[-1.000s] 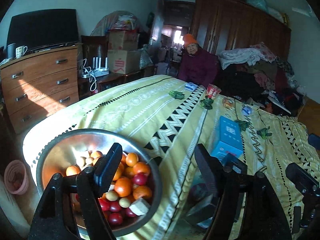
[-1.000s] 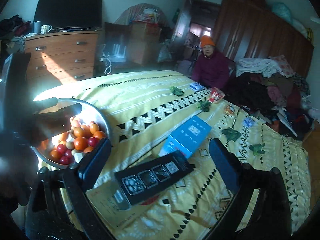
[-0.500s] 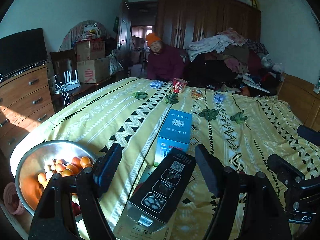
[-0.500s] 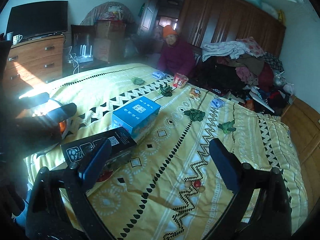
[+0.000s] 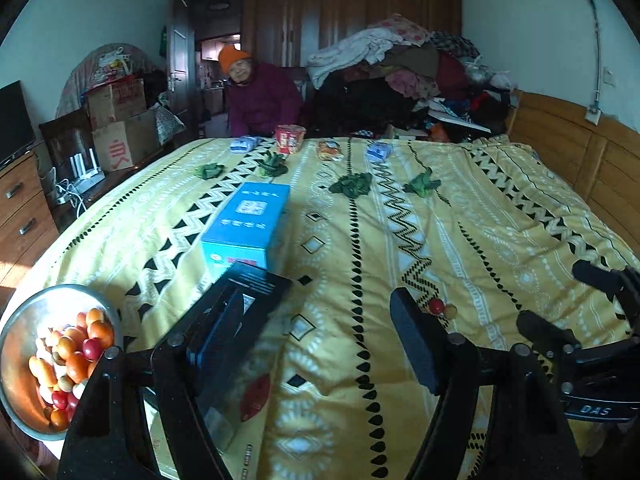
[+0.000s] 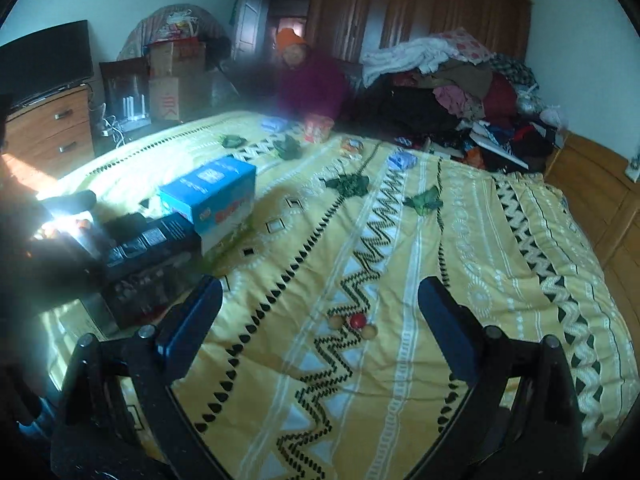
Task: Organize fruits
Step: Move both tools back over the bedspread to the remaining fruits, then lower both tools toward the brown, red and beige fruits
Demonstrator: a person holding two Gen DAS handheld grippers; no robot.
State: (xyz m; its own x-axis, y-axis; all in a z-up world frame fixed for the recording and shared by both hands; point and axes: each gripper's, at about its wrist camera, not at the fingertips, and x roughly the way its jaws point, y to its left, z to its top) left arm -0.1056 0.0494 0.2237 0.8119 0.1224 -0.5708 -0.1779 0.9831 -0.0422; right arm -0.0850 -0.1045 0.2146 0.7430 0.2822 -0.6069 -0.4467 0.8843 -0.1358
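A steel bowl (image 5: 24,320) of orange, red and pale small fruits (image 5: 68,354) sits at the bed's near left corner. Three loose small fruits lie on the yellow bedspread: a red one (image 6: 357,321) between two pale ones; the red one also shows in the left wrist view (image 5: 436,306). My left gripper (image 5: 316,340) is open and empty above the bedspread, right of the bowl. My right gripper (image 6: 320,332) is open and empty, with the loose fruits lying just beyond its fingertips.
A blue box (image 5: 250,220) and a black box (image 5: 228,344) lie left of centre. Green leafy bunches (image 5: 352,184), snack packets and a red cup (image 5: 290,139) lie at the far side. A person in an orange hat (image 5: 256,96) sits behind the bed. A dresser (image 5: 20,208) stands left.
Both grippers have swung right, away from the bowl, which has slid to the left edge of the views. The three loose fruits now lie centred before my right gripper.
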